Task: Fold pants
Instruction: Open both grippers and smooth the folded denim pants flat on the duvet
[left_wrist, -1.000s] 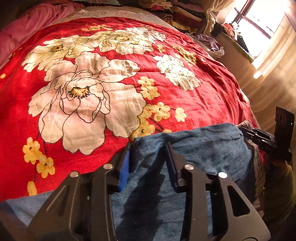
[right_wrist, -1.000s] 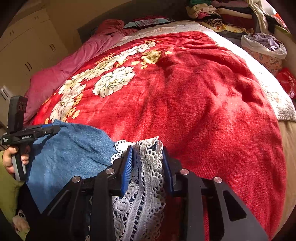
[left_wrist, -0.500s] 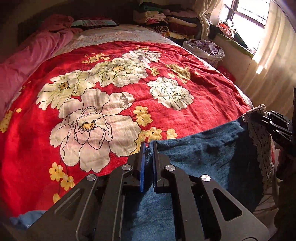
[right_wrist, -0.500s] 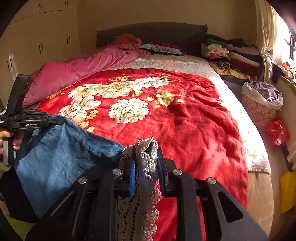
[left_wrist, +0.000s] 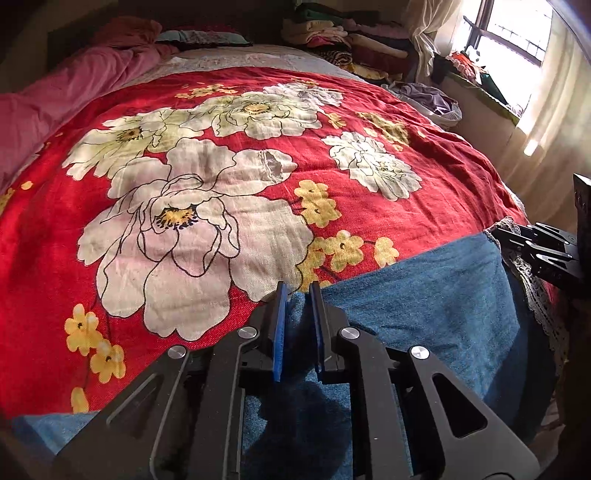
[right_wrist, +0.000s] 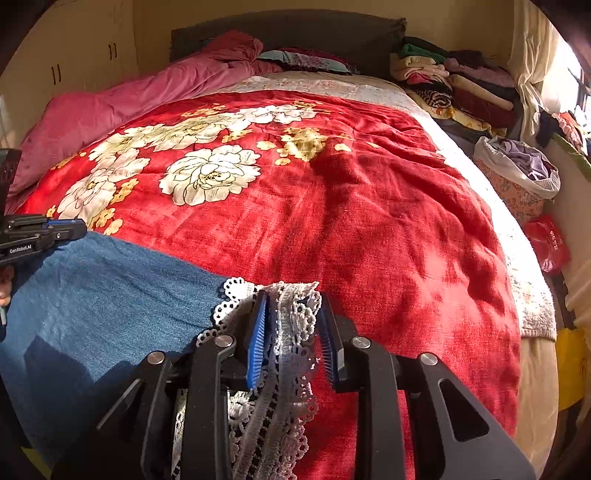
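Note:
Blue denim pants (left_wrist: 424, 295) with a white lace trim (right_wrist: 288, 350) lie over the near edge of the red flowered bedspread (left_wrist: 221, 184). My left gripper (left_wrist: 297, 295) has a fold of the denim edge filling the narrow gap between its blue pads; its jaws are opening slightly. My right gripper (right_wrist: 291, 306) straddles the bunched lace trim and its jaws are opening; the lace leans on the left pad and stands slack by the right one. The left gripper (right_wrist: 44, 232) also shows at the far left of the right wrist view, and the right gripper (left_wrist: 539, 247) at the left wrist view's right edge.
A pink duvet (right_wrist: 129, 103) lies along the bed's left side. Stacked folded clothes (right_wrist: 450, 81) fill the far right corner. A laundry basket (right_wrist: 517, 173) and a red bag (right_wrist: 546, 243) stand beside the bed on the right, under a bright window (left_wrist: 509, 33).
Both grippers closed on the pants' edge and lifted it, then came back down towards the bed. The right jaws now stand wider around the lace; the left jaws have parted a little.

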